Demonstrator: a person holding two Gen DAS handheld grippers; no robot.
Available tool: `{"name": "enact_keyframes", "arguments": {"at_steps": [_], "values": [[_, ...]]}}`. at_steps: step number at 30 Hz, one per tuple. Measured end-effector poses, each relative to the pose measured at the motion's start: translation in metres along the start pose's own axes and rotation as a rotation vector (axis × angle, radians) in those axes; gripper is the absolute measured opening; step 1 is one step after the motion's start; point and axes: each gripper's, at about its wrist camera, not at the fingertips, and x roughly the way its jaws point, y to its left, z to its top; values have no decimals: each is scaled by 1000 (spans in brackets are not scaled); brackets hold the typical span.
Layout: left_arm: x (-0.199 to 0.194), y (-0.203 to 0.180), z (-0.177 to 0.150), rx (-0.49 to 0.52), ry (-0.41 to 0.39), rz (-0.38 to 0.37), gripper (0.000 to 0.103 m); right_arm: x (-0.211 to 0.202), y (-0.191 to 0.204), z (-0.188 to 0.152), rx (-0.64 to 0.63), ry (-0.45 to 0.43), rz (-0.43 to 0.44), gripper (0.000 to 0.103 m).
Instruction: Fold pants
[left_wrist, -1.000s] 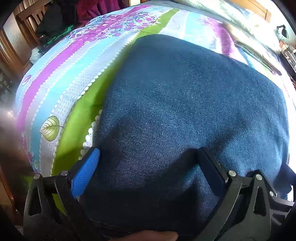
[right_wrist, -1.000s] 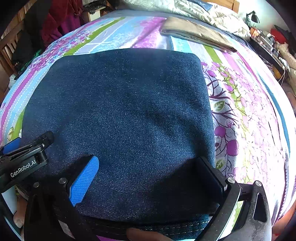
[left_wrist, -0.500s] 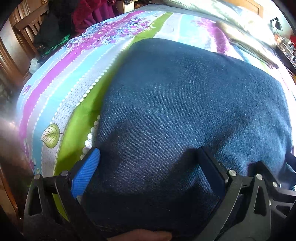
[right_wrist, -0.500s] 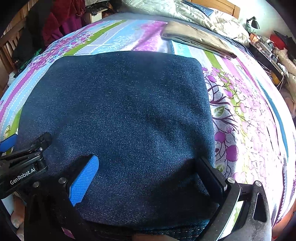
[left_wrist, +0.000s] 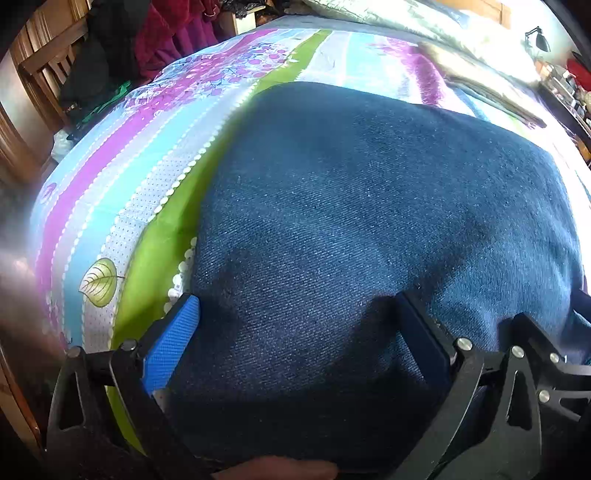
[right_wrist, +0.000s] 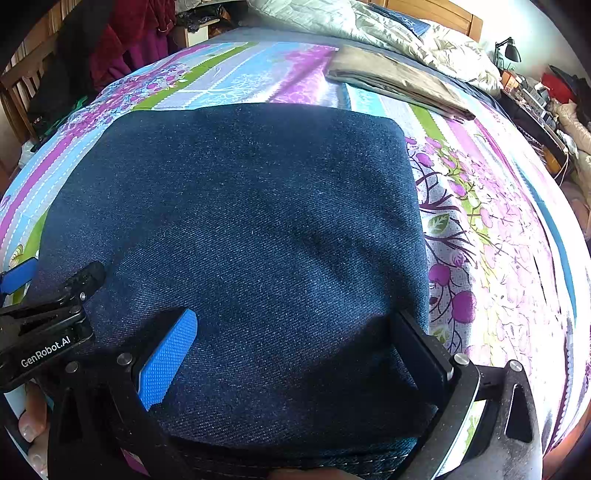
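Our left gripper (left_wrist: 299, 332) and right gripper (right_wrist: 295, 343) low in frame, jaws spread wide over folded jeans (right_wrist: 236, 236), striped bedspread (right_wrist: 498, 221) around.

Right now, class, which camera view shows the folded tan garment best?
The right wrist view: the folded tan garment lies sharp and whole beyond the jeans. The left wrist view shows only a glare-washed sliver of it.
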Motion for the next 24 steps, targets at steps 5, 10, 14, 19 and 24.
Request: {"name": "enact_keyframes", "arguments": {"at_steps": [5, 10, 14, 19, 24], "values": [[0, 0, 1, 11, 0, -8, 103, -2, 2, -2, -2, -19, -3, 103], [1, -1, 1, 16, -3, -5, 103, -2, 2, -2, -1, -15, -2, 103], [1, 0, 1, 20, 1, -9, 103, -2, 2, -2, -3, -16, -2, 103], [1, -1, 1, 26, 0, -9, 103, -2, 2, -1, -1, -16, -1, 103], [1, -2, 0, 27, 2, -10, 103, -2, 2, -1, -2, -15, -1, 103]]}}
